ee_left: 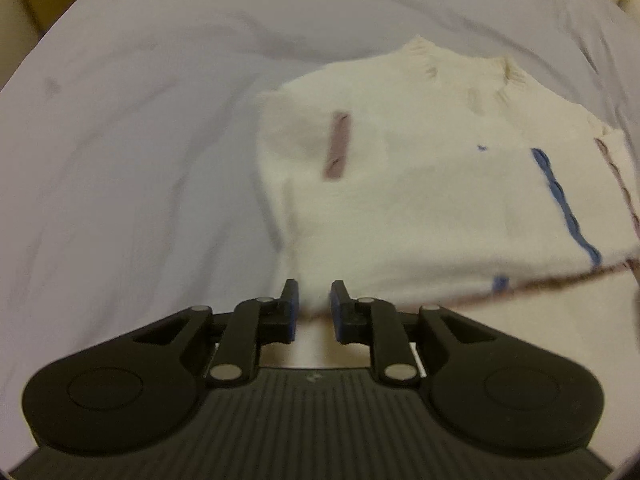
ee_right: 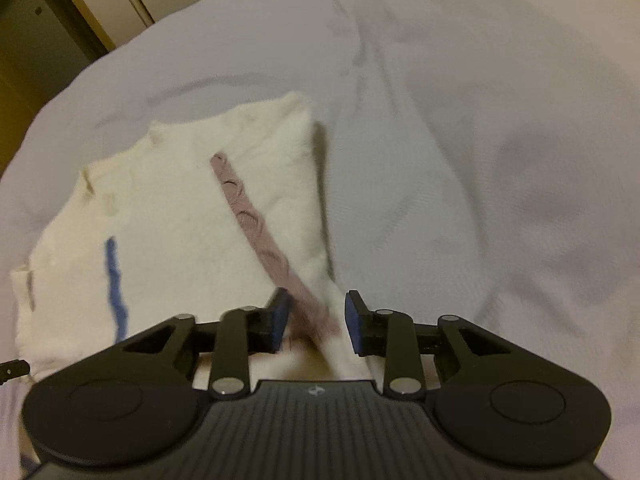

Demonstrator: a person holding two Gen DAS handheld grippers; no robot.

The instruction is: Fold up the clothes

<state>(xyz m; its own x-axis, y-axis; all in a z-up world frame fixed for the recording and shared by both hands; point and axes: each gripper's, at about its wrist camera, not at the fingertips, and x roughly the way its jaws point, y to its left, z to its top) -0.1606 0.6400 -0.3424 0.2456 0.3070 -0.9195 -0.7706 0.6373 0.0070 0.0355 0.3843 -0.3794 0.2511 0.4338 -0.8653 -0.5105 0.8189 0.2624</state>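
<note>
Progress: your cream sweater (ee_left: 400, 184) lies on the bed sheet (ee_left: 120, 160) with sides folded in; a final fold likely remains.
Left gripper (ee_left: 314, 300): jaws slightly apart, pinching nothing, fabric edge between them.
Right gripper (ee_right: 316, 314): jaws parted over the brown stripe (ee_right: 256, 232), not gripping.

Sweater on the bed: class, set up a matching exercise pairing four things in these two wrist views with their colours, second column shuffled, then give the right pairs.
Column one:
1. sweater
2. long wavy stripe
3. bed sheet
4. diagonal band

Column two:
A. blue
B. pale lilac-grey
C. cream
D. dull pinkish brown

Pairs: 1-C, 2-A, 3-B, 4-D
</note>
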